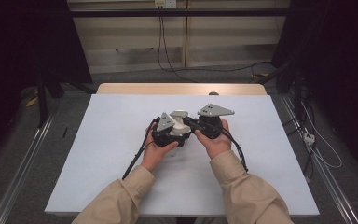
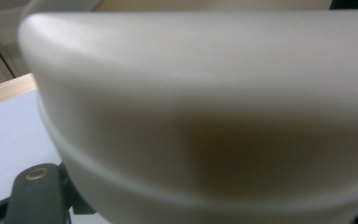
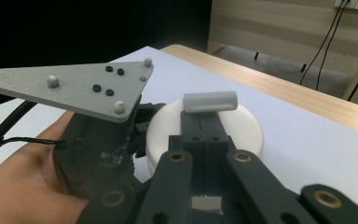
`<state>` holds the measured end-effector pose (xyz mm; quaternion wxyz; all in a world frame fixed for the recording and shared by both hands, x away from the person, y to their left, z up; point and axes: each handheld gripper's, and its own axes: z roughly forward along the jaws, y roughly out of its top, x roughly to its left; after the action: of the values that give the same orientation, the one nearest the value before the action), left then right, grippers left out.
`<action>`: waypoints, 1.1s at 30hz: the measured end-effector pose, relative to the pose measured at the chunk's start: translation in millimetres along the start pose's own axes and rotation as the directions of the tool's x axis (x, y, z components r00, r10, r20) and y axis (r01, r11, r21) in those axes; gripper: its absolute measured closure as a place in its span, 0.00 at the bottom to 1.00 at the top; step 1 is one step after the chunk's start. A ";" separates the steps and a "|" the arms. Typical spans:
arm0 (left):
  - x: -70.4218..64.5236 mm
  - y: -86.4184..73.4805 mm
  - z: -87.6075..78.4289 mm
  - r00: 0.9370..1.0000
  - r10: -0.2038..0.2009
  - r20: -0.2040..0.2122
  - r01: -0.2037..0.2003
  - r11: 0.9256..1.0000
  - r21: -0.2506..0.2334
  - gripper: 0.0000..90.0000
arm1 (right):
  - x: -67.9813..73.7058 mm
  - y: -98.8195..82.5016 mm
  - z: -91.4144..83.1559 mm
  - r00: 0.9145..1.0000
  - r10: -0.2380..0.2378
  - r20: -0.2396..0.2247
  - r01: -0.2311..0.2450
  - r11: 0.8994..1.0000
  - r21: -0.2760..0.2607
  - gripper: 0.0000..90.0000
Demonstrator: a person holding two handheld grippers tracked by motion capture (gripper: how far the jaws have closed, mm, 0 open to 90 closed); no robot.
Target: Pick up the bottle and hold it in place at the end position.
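- High view: both hands meet near the table's [image 1: 121, 140] middle, holding a white round container [image 1: 181, 122].
- Left gripper view: the container wall is very close; the left gripper [image 1: 168, 133] grasps it.
- Right gripper view: the right gripper's [image 3: 205, 122] jaws are clenched under the grey cylinder [image 3: 210, 101] above the lid; it should pull gently and straight.

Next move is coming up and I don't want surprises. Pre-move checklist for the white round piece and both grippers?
1. Right gripper jaws together: ok.
2. Grey cylinder at its jaw tips, pinched or just resting there: cannot tell.
3. Left gripper actually gripping the white round piece: cannot tell, too close in the left gripper view.
4. Piece over the white mat, well inside its edges: ok.
5. Left cable away from the jaws: ok.
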<state>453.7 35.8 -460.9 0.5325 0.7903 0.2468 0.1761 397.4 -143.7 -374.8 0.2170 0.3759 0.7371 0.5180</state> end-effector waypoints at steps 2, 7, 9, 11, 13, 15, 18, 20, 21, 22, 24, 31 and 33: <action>-0.1 0.0 0.2 1.000 -0.001 0.001 0.001 1.000 0.000 0.21 | 0.7 0.5 -0.3 1.000 0.000 0.000 0.000 1.000 0.001 1.00; 0.0 0.0 0.3 1.000 -0.002 0.002 0.002 1.000 0.001 0.21 | 0.7 0.8 0.5 1.000 -0.001 -0.001 0.001 1.000 0.004 1.00; -0.1 0.0 0.3 1.000 -0.001 0.002 0.001 1.000 0.001 0.21 | 0.9 1.0 0.7 1.000 -0.004 -0.001 0.004 1.000 0.006 1.00; 0.4 -0.1 0.1 1.000 0.000 0.003 0.000 1.000 0.003 0.21 | 1.1 1.1 1.1 1.000 -0.002 -0.004 0.002 1.000 0.004 1.00; -0.2 0.0 0.4 1.000 -0.002 0.002 0.002 1.000 0.001 0.21 | 0.2 1.5 1.6 1.000 -0.001 -0.001 0.001 1.000 0.002 1.00; 0.4 0.1 0.5 1.000 -0.001 0.002 0.001 1.000 0.003 0.21 | 0.0 1.9 1.6 1.000 0.001 -0.001 -0.001 1.000 0.001 1.00; 0.4 -0.1 0.6 1.000 -0.006 0.006 0.006 1.000 0.002 0.21 | -0.7 2.8 1.7 1.000 0.001 -0.004 -0.001 1.000 0.000 1.00; -0.6 0.0 0.8 1.000 -0.003 0.001 0.003 1.000 -0.001 0.21 | -0.1 4.3 2.2 1.000 0.003 -0.003 -0.003 1.000 0.002 1.00; -0.4 0.0 0.7 1.000 -0.004 0.002 0.004 1.000 0.000 0.21 | -0.1 4.3 2.2 1.000 0.003 -0.003 -0.003 1.000 0.002 1.00; -0.3 -0.1 0.7 1.000 -0.005 0.003 0.005 1.000 -0.001 0.21 | 0.1 4.8 2.4 1.000 0.000 -0.003 0.000 1.000 0.003 1.00; -0.4 0.1 0.8 1.000 -0.003 0.002 0.003 1.000 0.001 0.21 | 0.3 6.4 2.4 1.000 -0.004 -0.004 0.004 1.000 0.003 1.00; -1.4 0.0 0.9 1.000 0.000 -0.007 0.000 1.000 0.003 0.21 | -1.8 12.7 2.9 1.000 -0.006 0.003 0.006 1.000 0.013 1.00; -1.4 0.0 0.9 1.000 0.001 -0.007 -0.001 1.000 0.004 0.21 | -2.1 13.8 3.5 1.000 -0.010 0.006 0.010 1.000 0.017 1.00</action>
<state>453.0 34.3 -461.2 0.5300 0.7909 0.2487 0.1784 405.7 -140.7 -363.4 0.2186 0.3754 0.7427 0.5096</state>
